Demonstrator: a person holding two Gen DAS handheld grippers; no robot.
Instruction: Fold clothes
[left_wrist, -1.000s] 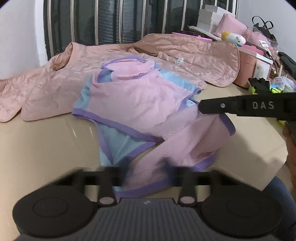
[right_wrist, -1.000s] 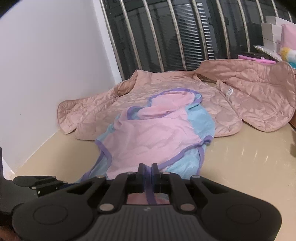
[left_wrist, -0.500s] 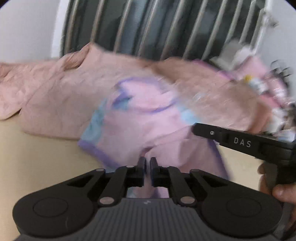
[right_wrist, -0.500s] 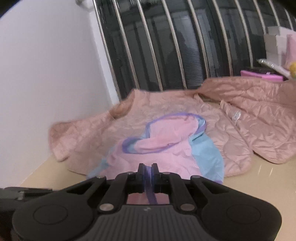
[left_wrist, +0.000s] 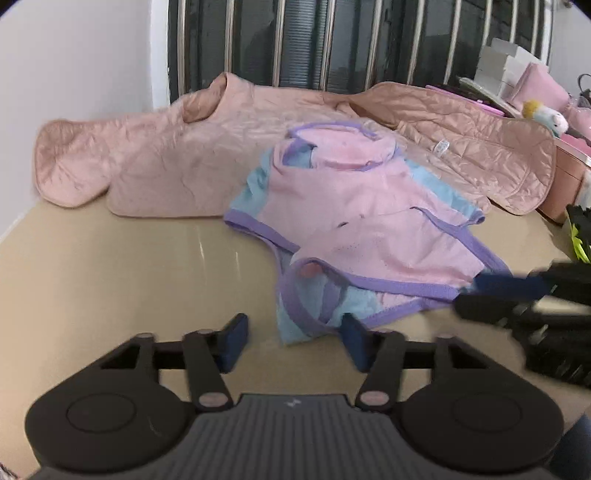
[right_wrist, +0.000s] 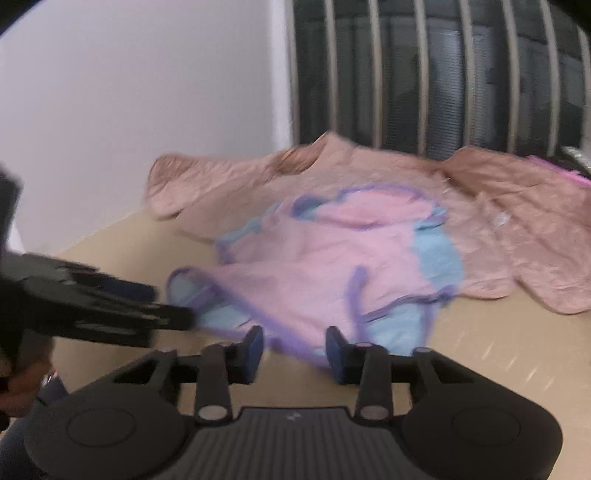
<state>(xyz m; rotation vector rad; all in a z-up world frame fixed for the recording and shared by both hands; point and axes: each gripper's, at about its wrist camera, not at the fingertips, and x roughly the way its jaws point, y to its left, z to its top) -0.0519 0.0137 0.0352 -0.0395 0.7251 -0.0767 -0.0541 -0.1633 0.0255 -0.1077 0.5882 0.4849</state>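
A small pink and light-blue garment with purple trim (left_wrist: 354, 221) lies on the beige table, its far part on a pink quilted jacket (left_wrist: 177, 158). Its lower part is folded up over the body. My left gripper (left_wrist: 293, 341) is open and empty just before the garment's near hem. My right gripper (right_wrist: 294, 349) is open and empty at the near hem; it also shows blurred at the right of the left wrist view (left_wrist: 517, 299). The garment (right_wrist: 332, 266) and jacket (right_wrist: 517, 221) also show in the right wrist view.
Dark window bars (left_wrist: 369, 40) and a white wall (left_wrist: 74, 55) stand behind the table. Pink boxes, a plush toy (left_wrist: 546, 116) and bags crowd the far right. Bare beige table (left_wrist: 110, 266) lies left of the garment.
Both grippers have opened and let go of the garment's hem. The folded lower part now lies on the garment. Both grippers have drawn back toward the near edge.
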